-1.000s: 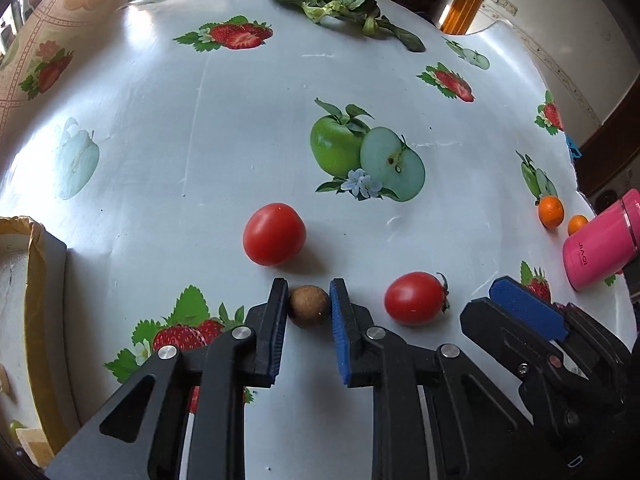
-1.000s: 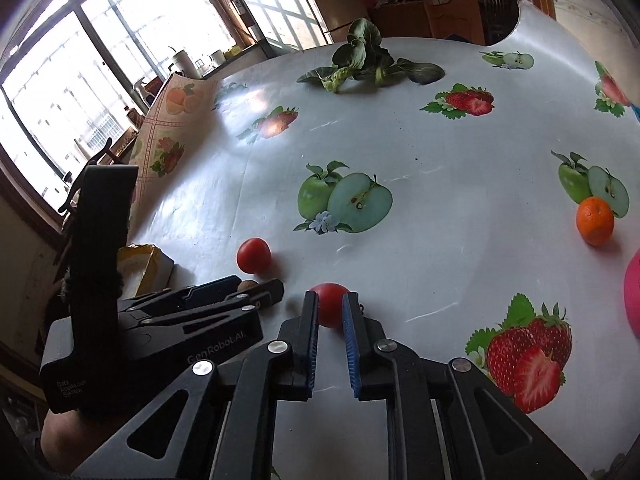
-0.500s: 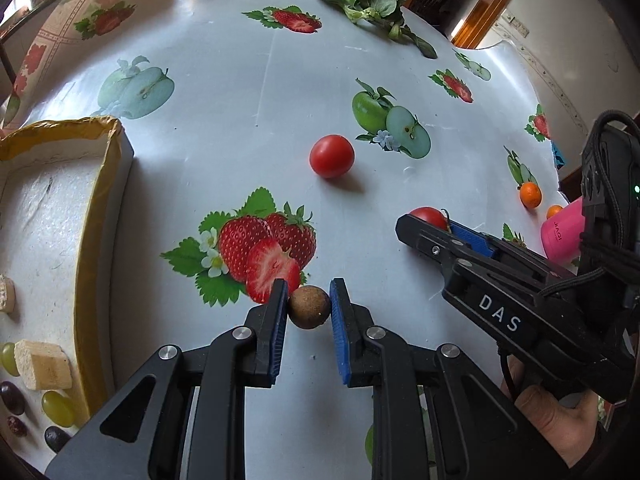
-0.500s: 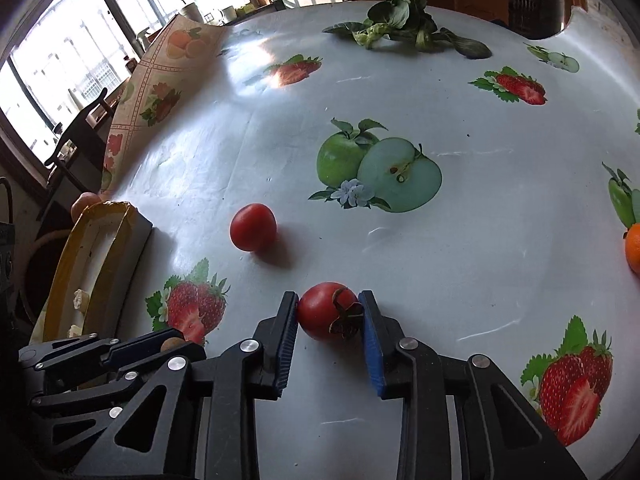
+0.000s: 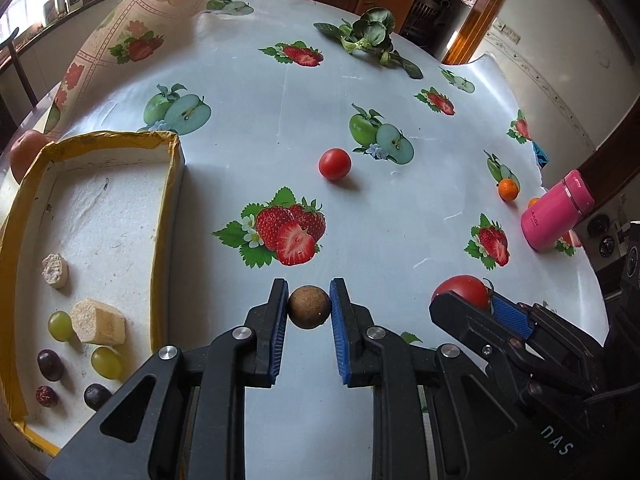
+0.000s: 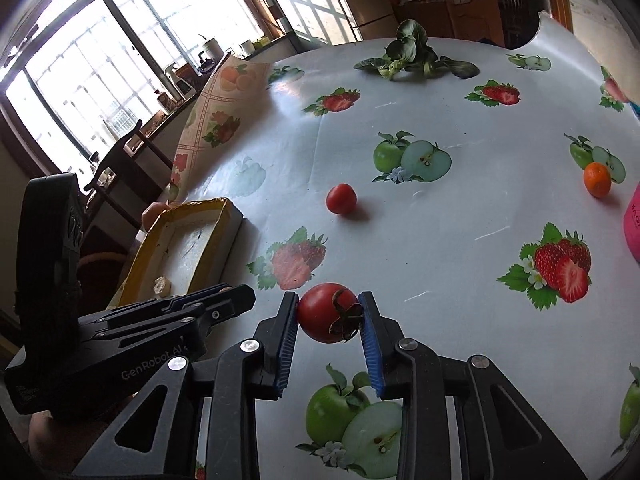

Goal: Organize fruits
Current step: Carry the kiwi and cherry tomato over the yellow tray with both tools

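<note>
My left gripper (image 5: 309, 307) is shut on a small brown round fruit (image 5: 309, 306), held above the tablecloth just right of the yellow-rimmed box (image 5: 166, 216). The box holds grapes, dark fruits and pale chunks at its near end. My right gripper (image 6: 329, 314) is shut on a red tomato (image 6: 326, 312) with a dried stem, lifted off the table; the same tomato (image 5: 462, 290) shows in the left wrist view. A second red tomato (image 5: 335, 164) (image 6: 341, 199) lies on the cloth further out. A mandarin (image 6: 597, 179) (image 5: 508, 189) sits at the right.
A pink flask (image 5: 556, 210) lies on its side at the right edge. Leafy greens (image 5: 366, 36) rest at the far side. A peach-coloured fruit (image 5: 26, 152) sits behind the box. The left gripper's body (image 6: 120, 340) fills the lower left of the right wrist view.
Both grippers have risen and drawn back toward the box, carrying their fruits. The right jaws closed on the tomato and lifted it; the box now shows fully in the left wrist view.
</note>
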